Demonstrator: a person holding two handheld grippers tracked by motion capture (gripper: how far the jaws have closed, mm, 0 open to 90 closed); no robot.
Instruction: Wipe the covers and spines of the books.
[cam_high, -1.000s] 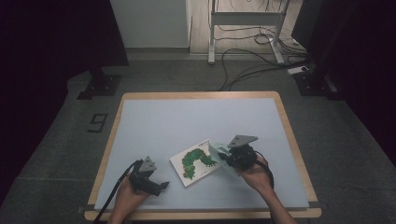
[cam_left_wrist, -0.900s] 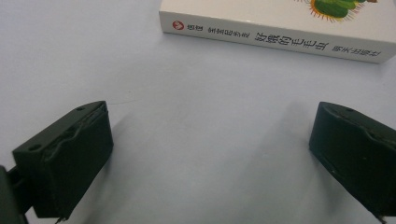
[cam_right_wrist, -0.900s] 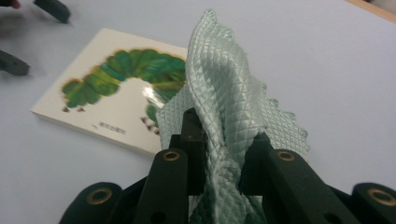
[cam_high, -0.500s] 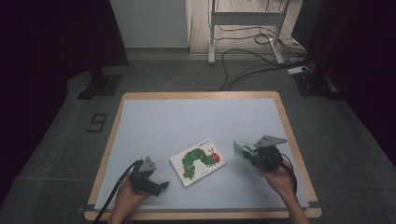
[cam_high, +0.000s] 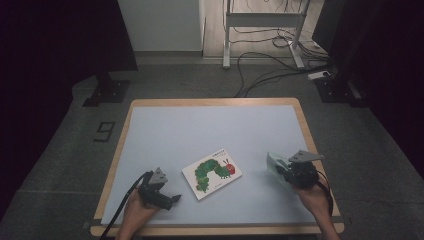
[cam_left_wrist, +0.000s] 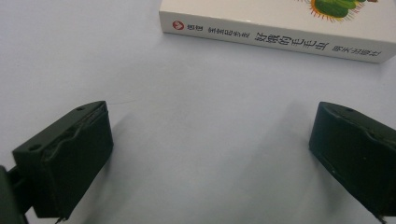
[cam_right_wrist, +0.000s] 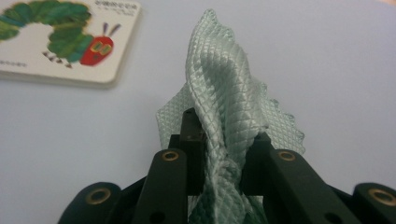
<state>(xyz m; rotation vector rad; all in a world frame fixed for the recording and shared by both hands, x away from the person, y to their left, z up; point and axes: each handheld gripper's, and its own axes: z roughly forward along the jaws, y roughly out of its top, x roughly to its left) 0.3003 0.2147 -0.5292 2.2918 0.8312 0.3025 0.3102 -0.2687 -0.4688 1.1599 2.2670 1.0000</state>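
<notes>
Both handheld black two-jaw grippers, left gripper (cam_high: 172, 199) and right gripper (cam_high: 278, 171), carry grey three-cornered top plates, brass-ringed screw holes and trailing black cables.

High view overhead, far; gripper views low, close (sharing book (cam_high: 212, 173)).

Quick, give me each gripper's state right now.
Left gripper: open, holding nothing.
Right gripper: closed on the pale green quilted cloth.

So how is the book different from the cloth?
The book lies flat on the table; the cloth is pinched in the right gripper. The book is stiff with a caterpillar picture; the cloth is soft, crumpled and plain pale green. Both have some green.
</notes>
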